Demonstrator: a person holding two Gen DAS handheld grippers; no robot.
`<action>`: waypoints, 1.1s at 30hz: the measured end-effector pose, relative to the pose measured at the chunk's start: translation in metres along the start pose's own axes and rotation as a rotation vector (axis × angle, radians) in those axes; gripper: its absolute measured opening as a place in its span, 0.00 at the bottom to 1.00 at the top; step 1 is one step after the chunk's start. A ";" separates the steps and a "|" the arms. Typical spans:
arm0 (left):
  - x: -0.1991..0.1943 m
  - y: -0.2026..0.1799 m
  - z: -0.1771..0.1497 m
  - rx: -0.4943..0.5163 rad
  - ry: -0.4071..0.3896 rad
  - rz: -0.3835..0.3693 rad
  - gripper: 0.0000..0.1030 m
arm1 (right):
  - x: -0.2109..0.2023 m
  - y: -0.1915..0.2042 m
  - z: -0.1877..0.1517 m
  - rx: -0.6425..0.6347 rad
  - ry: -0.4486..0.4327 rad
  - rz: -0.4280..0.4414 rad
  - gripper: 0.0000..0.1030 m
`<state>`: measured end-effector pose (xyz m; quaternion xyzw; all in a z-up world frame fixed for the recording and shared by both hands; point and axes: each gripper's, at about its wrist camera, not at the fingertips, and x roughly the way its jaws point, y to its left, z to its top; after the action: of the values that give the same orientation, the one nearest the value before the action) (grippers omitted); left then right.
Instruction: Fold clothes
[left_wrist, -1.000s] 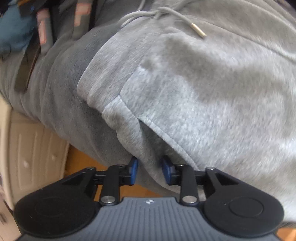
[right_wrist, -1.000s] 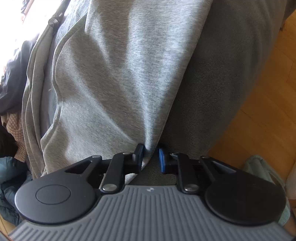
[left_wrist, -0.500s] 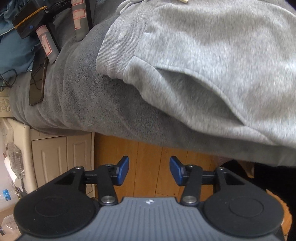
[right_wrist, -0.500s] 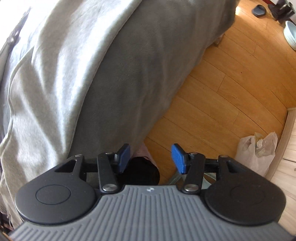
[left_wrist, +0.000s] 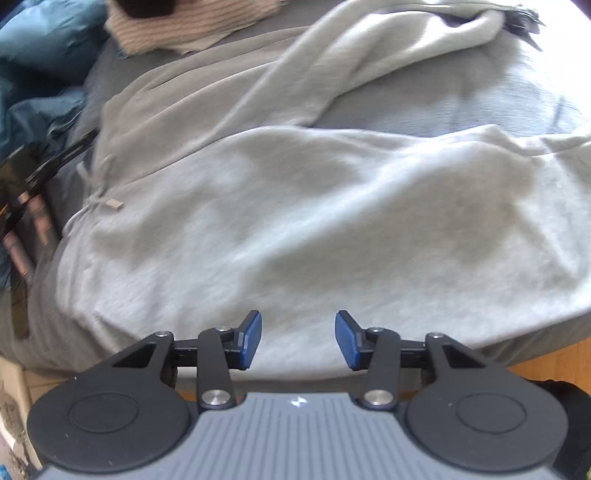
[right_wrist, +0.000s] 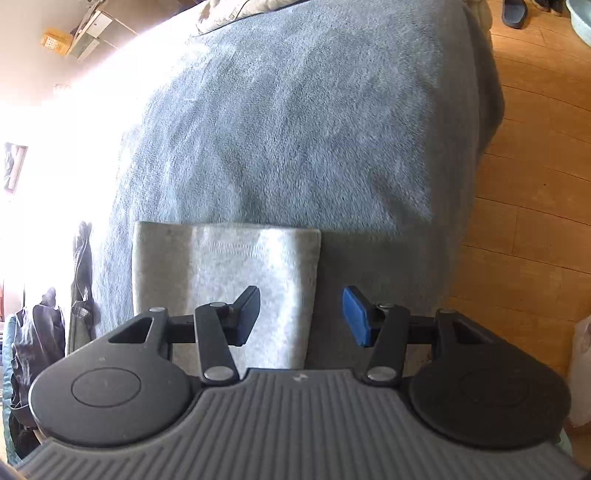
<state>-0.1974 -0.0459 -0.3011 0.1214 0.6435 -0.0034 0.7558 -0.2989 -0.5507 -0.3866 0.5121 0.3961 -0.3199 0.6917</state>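
Note:
Light grey sweatpants (left_wrist: 295, 221) lie spread across the grey bed blanket (left_wrist: 443, 107) in the left wrist view, one leg laid over the other, a drawstring tip at the left. My left gripper (left_wrist: 298, 339) hovers above their near edge, open, with nothing between its blue pads. In the right wrist view the flat cuff end of a grey pant leg (right_wrist: 229, 288) rests on the blanket (right_wrist: 295, 129). My right gripper (right_wrist: 301, 315) hangs over its right edge, open and holding nothing.
A beige knit garment (left_wrist: 192, 26) and blue clothing (left_wrist: 37, 62) sit at the bed's far left. Dark straps (left_wrist: 29, 192) lie at the left edge. Wooden floor (right_wrist: 535, 184) runs along the bed's right side, with a slipper (right_wrist: 515, 13) farther off.
Both grippers let go of the grey fabric and opened, pulled back off the bed edge over the floor, then swung up over the bed, where the sweatpants now lie flat.

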 end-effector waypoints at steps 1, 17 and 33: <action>0.002 -0.022 0.010 0.020 -0.010 -0.017 0.44 | 0.005 -0.001 0.015 -0.004 0.017 0.003 0.48; 0.040 -0.187 0.076 0.019 -0.009 -0.091 0.42 | 0.018 0.000 0.065 -0.101 0.158 0.051 0.07; 0.044 -0.191 0.071 0.030 -0.002 -0.044 0.44 | 0.019 -0.031 0.069 -0.130 0.188 -0.032 0.14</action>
<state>-0.1515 -0.2383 -0.3676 0.1186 0.6452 -0.0300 0.7541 -0.3014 -0.6263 -0.4060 0.4876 0.4872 -0.2552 0.6781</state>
